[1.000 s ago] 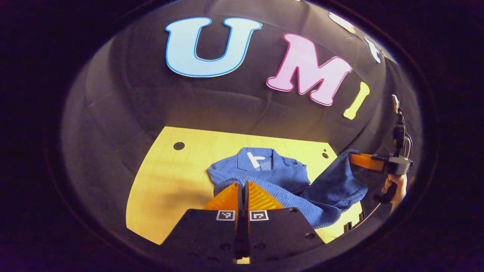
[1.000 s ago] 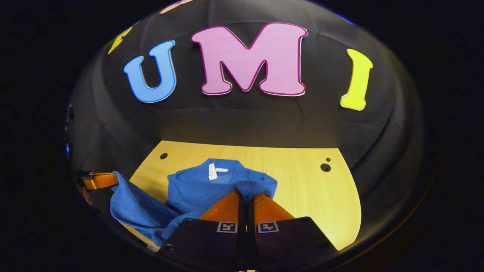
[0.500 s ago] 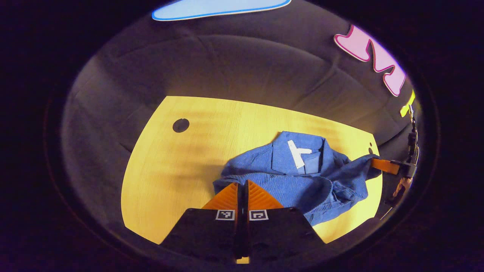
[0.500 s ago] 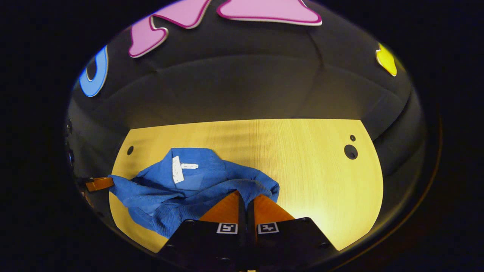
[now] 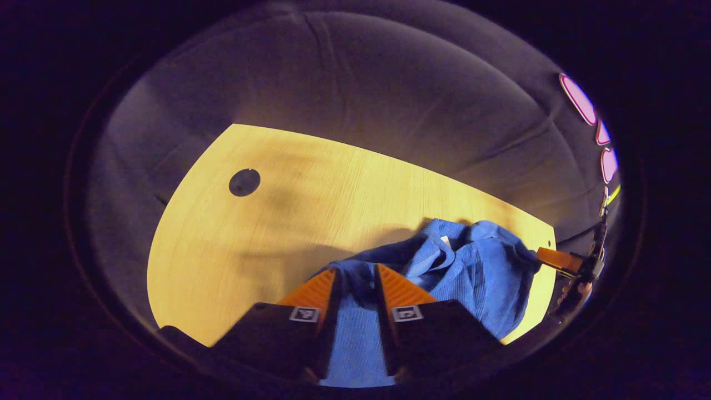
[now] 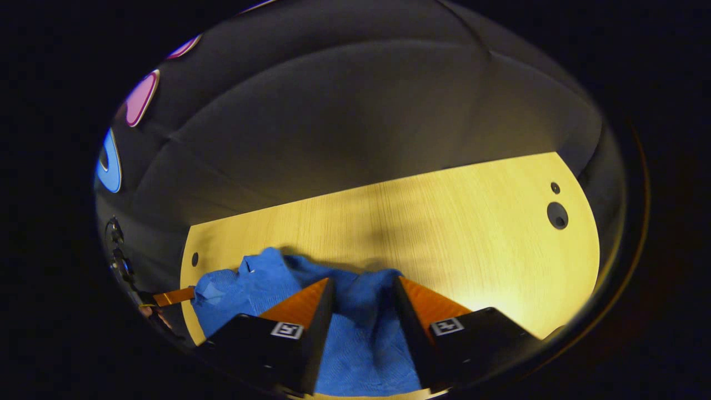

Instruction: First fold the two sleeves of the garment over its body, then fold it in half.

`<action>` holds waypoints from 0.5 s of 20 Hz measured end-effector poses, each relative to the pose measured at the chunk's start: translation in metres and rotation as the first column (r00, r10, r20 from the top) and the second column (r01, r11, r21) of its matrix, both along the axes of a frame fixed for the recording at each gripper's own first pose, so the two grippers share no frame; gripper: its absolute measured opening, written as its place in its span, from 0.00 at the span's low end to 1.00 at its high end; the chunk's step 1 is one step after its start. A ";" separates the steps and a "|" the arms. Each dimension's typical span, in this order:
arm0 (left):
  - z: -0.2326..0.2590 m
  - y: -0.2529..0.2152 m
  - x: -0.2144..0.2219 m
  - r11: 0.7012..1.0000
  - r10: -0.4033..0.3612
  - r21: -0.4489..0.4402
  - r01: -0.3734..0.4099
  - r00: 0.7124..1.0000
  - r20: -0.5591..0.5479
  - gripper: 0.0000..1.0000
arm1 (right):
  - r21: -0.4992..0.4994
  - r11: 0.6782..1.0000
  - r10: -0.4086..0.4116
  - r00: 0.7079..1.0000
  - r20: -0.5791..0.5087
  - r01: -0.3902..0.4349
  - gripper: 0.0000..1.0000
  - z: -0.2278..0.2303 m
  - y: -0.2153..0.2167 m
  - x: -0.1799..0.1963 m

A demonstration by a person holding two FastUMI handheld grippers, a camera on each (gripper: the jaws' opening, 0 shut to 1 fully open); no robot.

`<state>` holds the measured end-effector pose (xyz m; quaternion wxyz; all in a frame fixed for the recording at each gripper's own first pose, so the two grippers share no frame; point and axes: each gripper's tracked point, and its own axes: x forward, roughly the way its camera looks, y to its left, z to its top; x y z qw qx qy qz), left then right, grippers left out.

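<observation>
A blue knit garment (image 5: 477, 272) lies bunched and doubled over on the yellow wooden table (image 5: 250, 239). In the left gripper view my left gripper (image 5: 355, 270) stands open, its fingers apart over the garment's near edge, with blue cloth in the gap. The right gripper (image 5: 550, 260) shows at the garment's far right side, with a hand (image 5: 577, 289) behind it. In the right gripper view my right gripper (image 6: 364, 280) is open too, astride the garment (image 6: 244, 289). The left gripper (image 6: 172, 296) shows at the cloth's left end.
A round hole (image 5: 244, 181) sits in the table's far left part in the left gripper view. In the right gripper view two holes (image 6: 557, 215) sit at the far right of the table (image 6: 472, 239). The black cloth wall stands behind.
Both grippers carried the garment's near hem forward and down onto its upper half, then opened and let go. The collar label is now mostly covered.
</observation>
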<state>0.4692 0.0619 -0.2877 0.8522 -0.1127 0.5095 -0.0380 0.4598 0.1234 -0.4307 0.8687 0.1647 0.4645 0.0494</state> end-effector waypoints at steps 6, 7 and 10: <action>0.024 0.026 0.015 0.990 0.051 0.124 -0.070 0.988 0.148 0.84 | -0.093 0.994 0.076 0.989 0.126 -0.064 0.98 0.020 0.004 0.005; 0.037 0.027 0.019 0.988 0.042 0.136 -0.070 0.979 0.198 0.84 | -0.106 0.992 0.086 0.984 0.158 -0.069 0.98 0.031 0.004 0.005; 0.074 0.025 0.011 0.980 0.004 0.189 -0.063 0.955 0.295 0.84 | -0.136 0.987 0.117 0.964 0.237 -0.087 0.98 0.062 0.003 0.002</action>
